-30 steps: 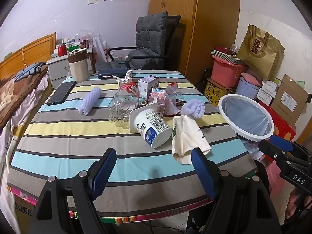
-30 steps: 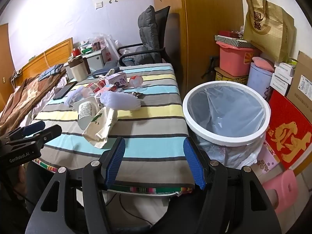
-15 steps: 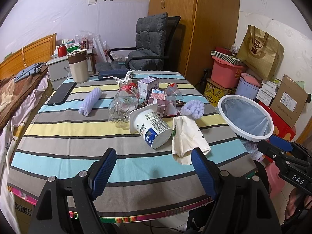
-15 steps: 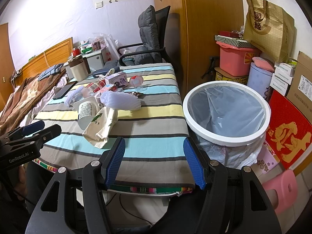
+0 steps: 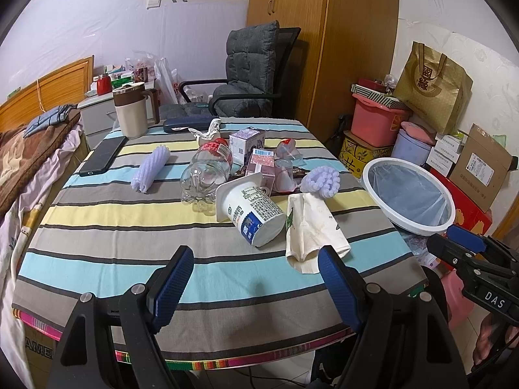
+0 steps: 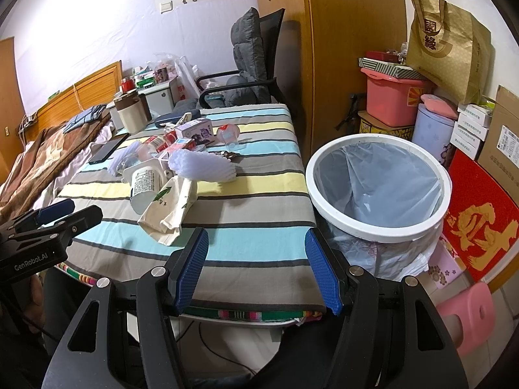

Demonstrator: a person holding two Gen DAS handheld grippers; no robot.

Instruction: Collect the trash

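Note:
Trash lies on the striped table (image 5: 97, 220): a tipped white paper cup (image 5: 251, 212), a crumpled cream paper bag (image 5: 311, 227), a clear plastic bottle (image 5: 207, 170), purple foam sleeves (image 5: 150, 168), small cartons (image 5: 246, 141). The cup (image 6: 144, 184) and bag (image 6: 168, 207) also show in the right wrist view. A white-rimmed bin (image 6: 378, 188) with a liner stands right of the table. My left gripper (image 5: 256, 287) is open and empty at the table's near edge. My right gripper (image 6: 256, 270) is open and empty at the near right corner.
A phone (image 5: 103, 159), a beige jug (image 5: 131, 115) and a dark case (image 5: 188, 123) sit at the table's far side. A grey chair (image 5: 246, 74) stands behind. Boxes, a pink tub (image 5: 376, 123) and a paper bag (image 5: 434, 94) crowd the right wall. A bed (image 5: 22, 159) lies left.

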